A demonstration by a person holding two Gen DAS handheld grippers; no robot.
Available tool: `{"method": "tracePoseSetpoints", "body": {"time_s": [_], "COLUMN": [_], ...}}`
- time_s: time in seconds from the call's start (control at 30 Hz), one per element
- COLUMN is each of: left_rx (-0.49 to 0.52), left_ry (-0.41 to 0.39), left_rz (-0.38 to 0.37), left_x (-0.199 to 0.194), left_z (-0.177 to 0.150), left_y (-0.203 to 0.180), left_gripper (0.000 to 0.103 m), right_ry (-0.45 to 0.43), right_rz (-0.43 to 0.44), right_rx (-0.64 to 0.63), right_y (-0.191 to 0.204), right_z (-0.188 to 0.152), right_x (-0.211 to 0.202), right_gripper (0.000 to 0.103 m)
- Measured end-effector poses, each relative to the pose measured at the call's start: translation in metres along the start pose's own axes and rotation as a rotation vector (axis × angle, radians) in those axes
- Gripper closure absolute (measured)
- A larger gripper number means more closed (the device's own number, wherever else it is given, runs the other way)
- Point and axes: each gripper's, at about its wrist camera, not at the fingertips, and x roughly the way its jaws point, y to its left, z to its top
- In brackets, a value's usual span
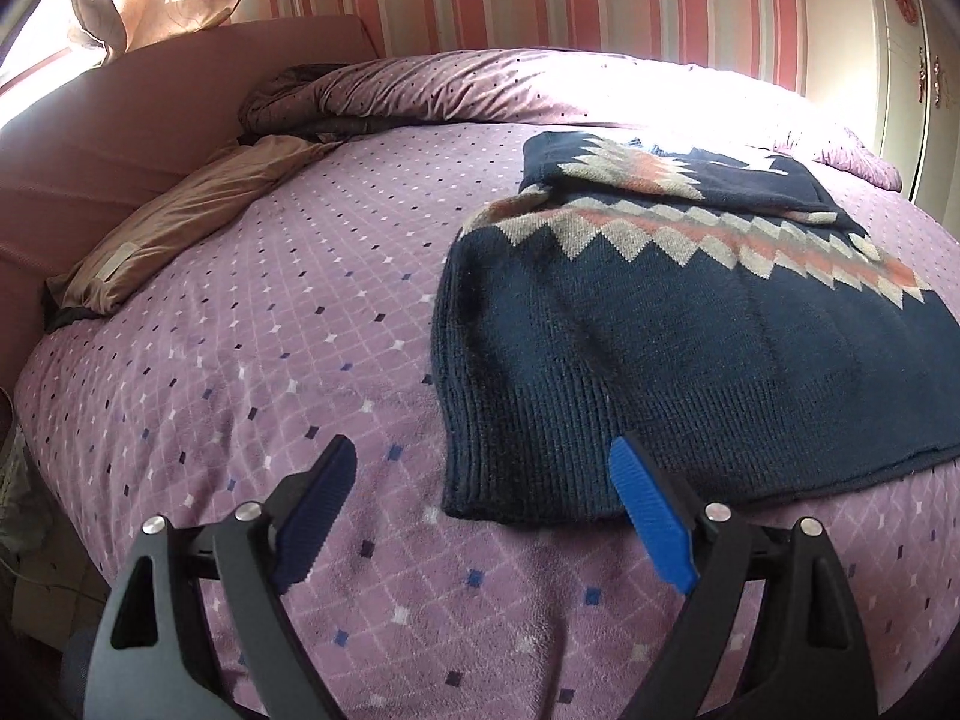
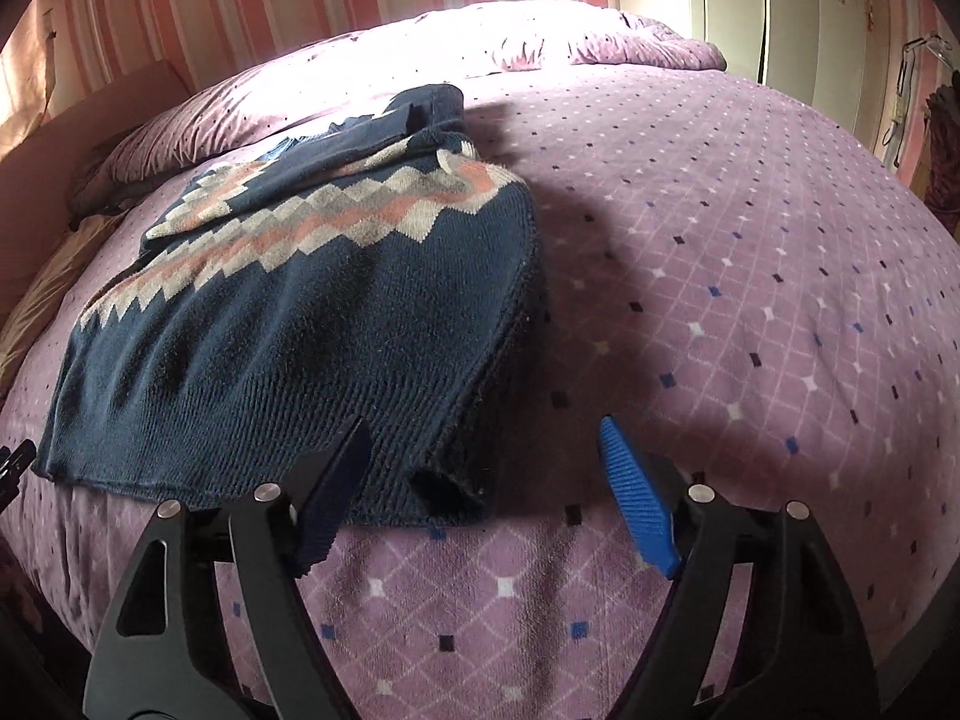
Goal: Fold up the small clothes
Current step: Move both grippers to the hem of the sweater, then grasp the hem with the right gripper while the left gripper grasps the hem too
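Pink-striped wallpaper backs a bed (image 1: 252, 360) under a purple diamond-print cover. From the left wrist we see our left gripper (image 1: 483, 483) spread wide and empty, straddling the near left corner of a navy patterned sweater (image 1: 690, 348), sleeves already folded in. A tan cloth (image 1: 180, 222) and a rumpled duvet (image 1: 420, 84) lie well apart, blocking nothing. From the right wrist, our right gripper (image 2: 483, 459) gapes too, empty, around the sweater's (image 2: 270, 324) near right hem corner. The risk, as we judge it: blue fingers (image 2: 636, 498) pinching the plush cover along with the knit, or catching one layer only, skewing the fold.
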Motion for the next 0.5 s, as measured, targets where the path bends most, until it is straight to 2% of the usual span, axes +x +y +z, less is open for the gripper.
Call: {"method": "tracePoseSetpoints", "body": {"time_s": [0.03,0.07,0.1,0.13,0.5], "left_rx": [-0.005,-0.011,-0.013,-0.015,-0.023], "left_ry": [0.004,0.007,0.010,0.013,0.055], "left_rz": [0.000,-0.002,-0.001,-0.002,-0.052], "left_x": [0.001,0.003,0.004,0.005,0.016], "left_z": [-0.001,-0.001,-0.002,-0.002,-0.009], "left_y": [0.001,0.003,0.004,0.005,0.006], "left_gripper": [0.016,0.016,0.016,0.016,0.015], "right_ry": [0.003,0.008,0.016,0.025,0.000], "right_rz": [0.003,0.009,0.012,0.007,0.008], "right_rx": [-0.004,-0.011,-0.013,-0.017,-0.034], "right_y": [0.001,0.003,0.004,0.005,0.008], "right_z": [0.000,0.000,0.000,0.000,-0.001], "right_x": [0.002,0.004,0.007,0.009,0.006], "right_gripper": [0.028,0.042,0.076,0.095,0.096]}}
